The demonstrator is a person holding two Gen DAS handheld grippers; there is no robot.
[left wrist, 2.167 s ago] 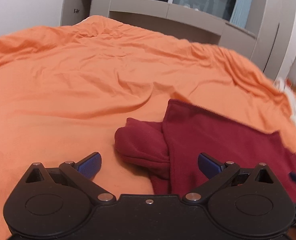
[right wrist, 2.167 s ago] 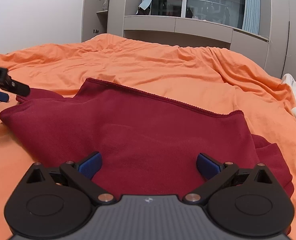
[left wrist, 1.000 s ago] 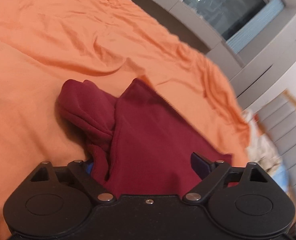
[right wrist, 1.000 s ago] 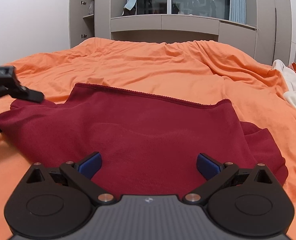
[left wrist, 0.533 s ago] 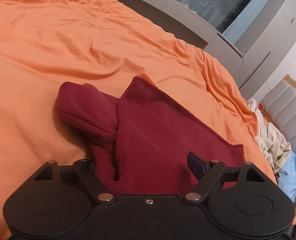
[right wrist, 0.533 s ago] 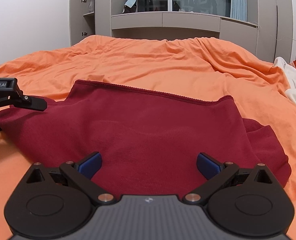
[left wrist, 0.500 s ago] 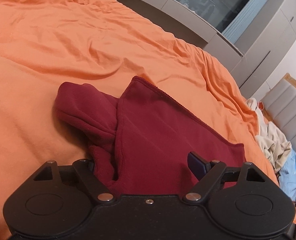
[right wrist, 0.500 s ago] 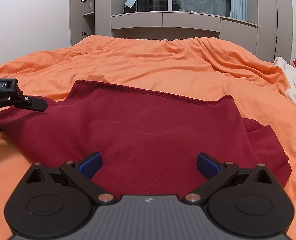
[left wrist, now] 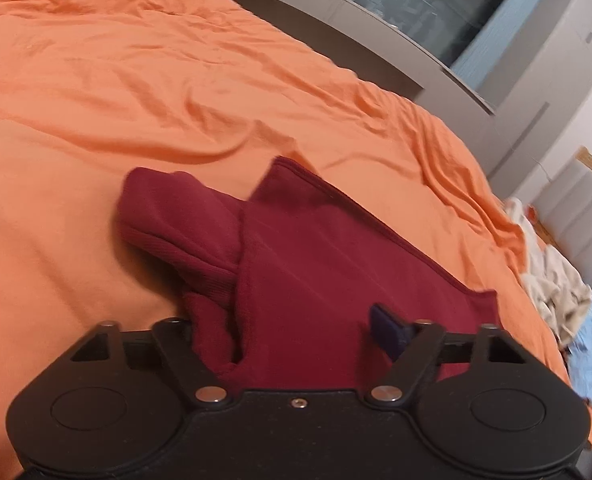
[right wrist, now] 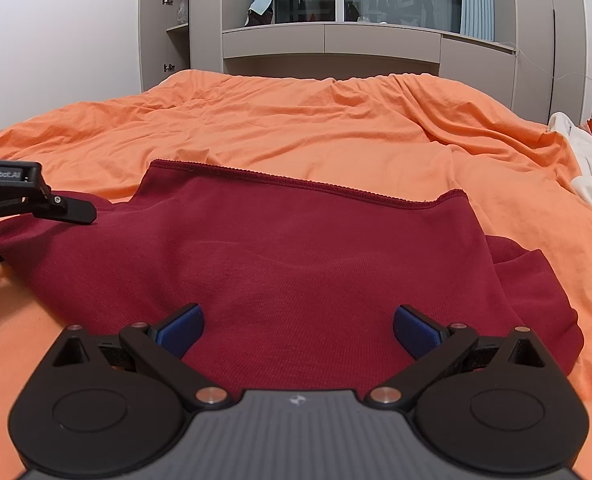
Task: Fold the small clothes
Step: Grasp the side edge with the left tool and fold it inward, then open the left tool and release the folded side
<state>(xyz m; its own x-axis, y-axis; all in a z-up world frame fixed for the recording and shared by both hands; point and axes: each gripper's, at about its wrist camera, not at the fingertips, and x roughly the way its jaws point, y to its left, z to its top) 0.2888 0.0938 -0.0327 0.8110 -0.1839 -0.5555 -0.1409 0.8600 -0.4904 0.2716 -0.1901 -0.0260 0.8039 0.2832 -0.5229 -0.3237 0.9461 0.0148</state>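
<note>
Dark red garment (right wrist: 296, 264) lies spread on the orange bed cover (right wrist: 296, 136), hem edge at 12 o'clock, one sleeve (left wrist: 183, 224) bunched at its 9 o'clock side, another fold of cloth sticking out at 3 o'clock. Left tool (left wrist: 291, 332) sits at that sleeve corner; its jaws have just been closing with red cloth between them. One blue pad (left wrist: 388, 330) is visible, the other is buried in fabric, so whether the pads press yet is unclear. Right tool (right wrist: 298, 328) hovers over the near edge at 6 o'clock, jaws wide apart, pads above the cloth, nothing gripped.

Step in hand, likely: grabbing the sleeve side to start a fold. Next move calls for a firm pinch, then lifting the sleeve inward toward 3 o'clock; the right tool should probably pin or grip the near edge.
</note>
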